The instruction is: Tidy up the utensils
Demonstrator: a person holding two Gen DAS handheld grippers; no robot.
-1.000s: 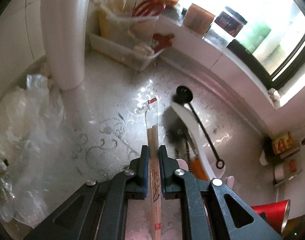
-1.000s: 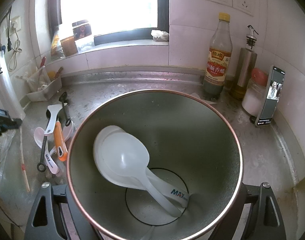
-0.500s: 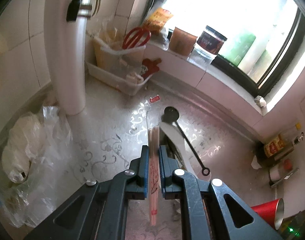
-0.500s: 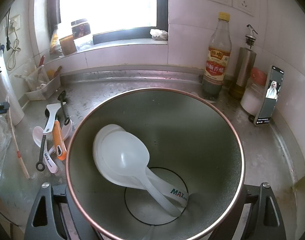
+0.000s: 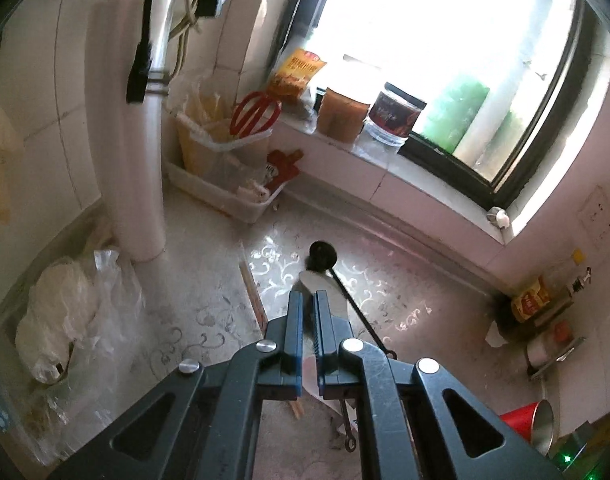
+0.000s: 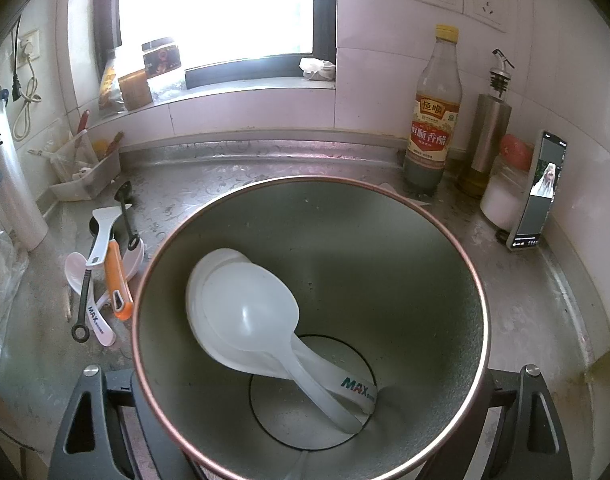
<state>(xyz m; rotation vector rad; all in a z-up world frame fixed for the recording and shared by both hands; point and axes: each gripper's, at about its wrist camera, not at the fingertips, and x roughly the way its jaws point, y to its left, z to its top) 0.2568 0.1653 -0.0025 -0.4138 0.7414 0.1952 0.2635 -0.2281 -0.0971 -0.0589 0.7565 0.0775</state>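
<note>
My right gripper [image 6: 309,440] has its fingertips hidden behind the steel cup [image 6: 445,264] it is clamped around; only the two outer arms show at either side of the rim. Two white rice paddles [image 6: 245,312] lie inside the cup, bowls up against the wall on my left, handles down at the bottom.

My left gripper [image 5: 308,300] has its fingers drawn together with only a thin slit between them and nothing in it. The chopsticks [image 5: 252,292] lie on the counter [image 5: 405,300] just left of those fingers. Their middle runs out of sight under my gripper body and one end shows again below it. Past the fingertips sits a black ladle [image 5: 323,256], its thin handle slanting off to the right. A white spatula [image 5: 333,300] lies partly covered behind the right finger. Whether the chopsticks touch it, I cannot tell.
</note>
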